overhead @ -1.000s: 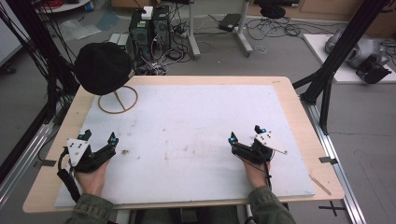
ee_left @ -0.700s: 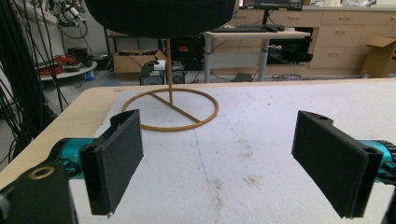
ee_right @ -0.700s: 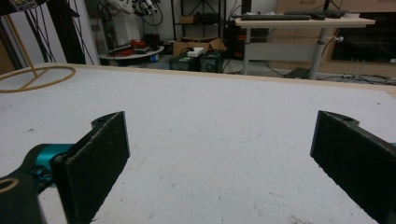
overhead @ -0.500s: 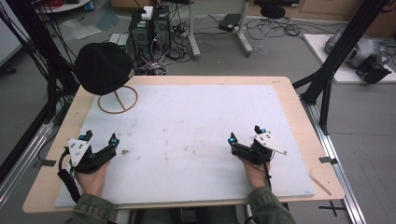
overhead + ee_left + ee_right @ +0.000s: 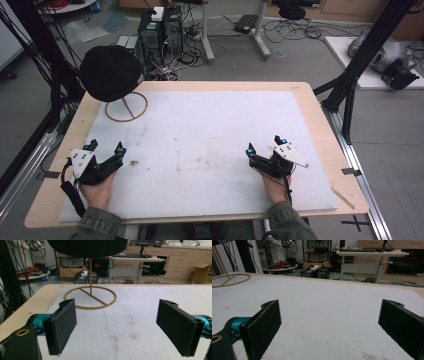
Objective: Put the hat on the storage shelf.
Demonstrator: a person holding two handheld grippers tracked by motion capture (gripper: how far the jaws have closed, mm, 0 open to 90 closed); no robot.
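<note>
Seen from the high view, the left gripper (image 5: pixel 106 148) rests near the table's (image 5: pixel 320 125) near-left corner and the right gripper (image 5: pixel 263 145) toward the near-right, both with jaws spread wide and holding nothing. The black hat (image 5: pixel 111 73) sits on a slim wire stand (image 5: pixel 126 106) at the far-left corner of the white mat (image 5: pixel 210 135), well apart from both grippers. The likely risk is tipping: the hat overhangs a thin post on a light ring base, so a sideways nudge from a jaw could topple it toward the table's left edge. Nothing lies between the left gripper and the stand; a few faint stains mark the mat.

From the left gripper view, the two black pads (image 5: pixel 63 325) stand far apart, framing the stand's ring base (image 5: pixel 90 297) and post ahead, with the hat's lower brim (image 5: pixel 87 247) above. An approach too low would meet the post rather than the hat.

From the right gripper view, the jaws also gape, with bare mat (image 5: pixel 324 305) ahead and the ring (image 5: pixel 230 280) off at the far left. Cluttered floor cables and desks lie beyond the table.
</note>
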